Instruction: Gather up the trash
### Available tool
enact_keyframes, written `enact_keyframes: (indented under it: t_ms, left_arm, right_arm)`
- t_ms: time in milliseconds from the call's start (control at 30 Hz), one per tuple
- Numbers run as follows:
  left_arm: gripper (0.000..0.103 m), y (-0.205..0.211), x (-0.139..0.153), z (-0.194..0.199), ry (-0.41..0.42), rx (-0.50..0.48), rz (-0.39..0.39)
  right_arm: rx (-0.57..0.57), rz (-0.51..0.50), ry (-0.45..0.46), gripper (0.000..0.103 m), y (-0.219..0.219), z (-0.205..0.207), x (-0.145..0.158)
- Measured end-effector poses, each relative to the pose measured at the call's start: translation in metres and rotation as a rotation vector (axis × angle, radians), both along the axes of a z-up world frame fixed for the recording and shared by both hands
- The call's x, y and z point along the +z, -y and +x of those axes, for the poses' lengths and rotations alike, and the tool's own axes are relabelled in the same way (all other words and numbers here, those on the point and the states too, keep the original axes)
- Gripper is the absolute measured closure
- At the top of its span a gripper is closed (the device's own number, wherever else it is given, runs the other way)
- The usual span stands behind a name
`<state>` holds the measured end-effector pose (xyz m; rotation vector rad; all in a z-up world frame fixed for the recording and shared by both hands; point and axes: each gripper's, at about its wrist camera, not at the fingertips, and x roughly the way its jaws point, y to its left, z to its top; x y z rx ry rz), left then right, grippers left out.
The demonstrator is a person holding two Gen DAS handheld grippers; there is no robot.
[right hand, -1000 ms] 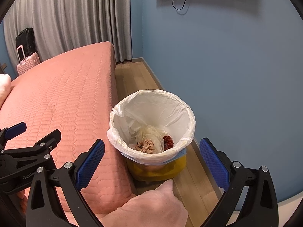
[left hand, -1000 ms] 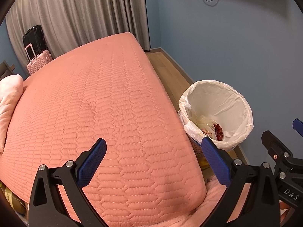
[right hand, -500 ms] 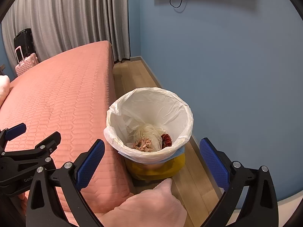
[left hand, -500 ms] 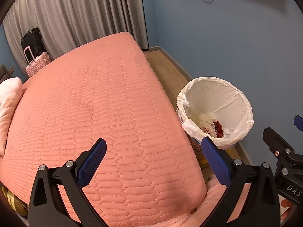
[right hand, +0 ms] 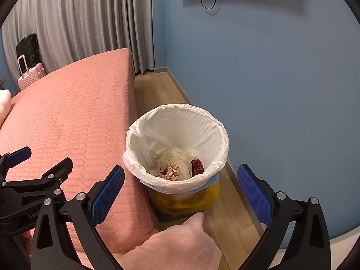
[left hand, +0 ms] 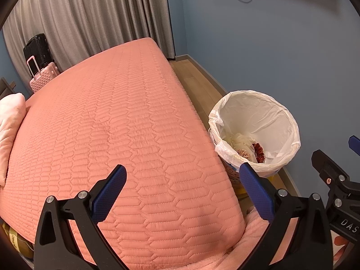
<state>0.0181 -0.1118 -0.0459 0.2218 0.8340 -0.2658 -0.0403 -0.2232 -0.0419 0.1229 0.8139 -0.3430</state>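
Over the last second both grippers drifted closer to the bin (right hand: 177, 148) beside the bed (left hand: 117, 135). Left gripper (left hand: 182, 193) and right gripper (right hand: 180, 193) gape empty; trash (right hand: 171, 171) sits inside, so bag-pulling's probably next.

Bedroom in a home: bed (left hand: 126, 135) with pink quilted cover, grey curtains (left hand: 90, 18), suitcases (left hand: 38, 67), lined trash bin (right hand: 177, 148).

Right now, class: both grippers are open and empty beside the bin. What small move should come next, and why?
Probably bring the right gripper down to the white liner's rim to start gathering the bag. The bin already holds trash, the bedspread shows none, and the left gripper is open over the bed.
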Motion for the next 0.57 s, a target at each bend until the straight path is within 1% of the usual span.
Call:
enact_keyframes:
  t_ms: [367, 567]
  left_arm:
    - [0.007, 0.0024, 0.0008, 0.0003, 0.001, -0.008, 0.002]
    - [0.007, 0.0067, -0.0007, 0.0021, -0.007, -0.028, 0.008]
  right_arm:
    - [0.001, 0.001, 0.001, 0.005, 0.0002, 0.0005, -0.0005]
    - [-0.003, 0.000, 0.007, 0.005, 0.0031, 0.0019, 0.0009]
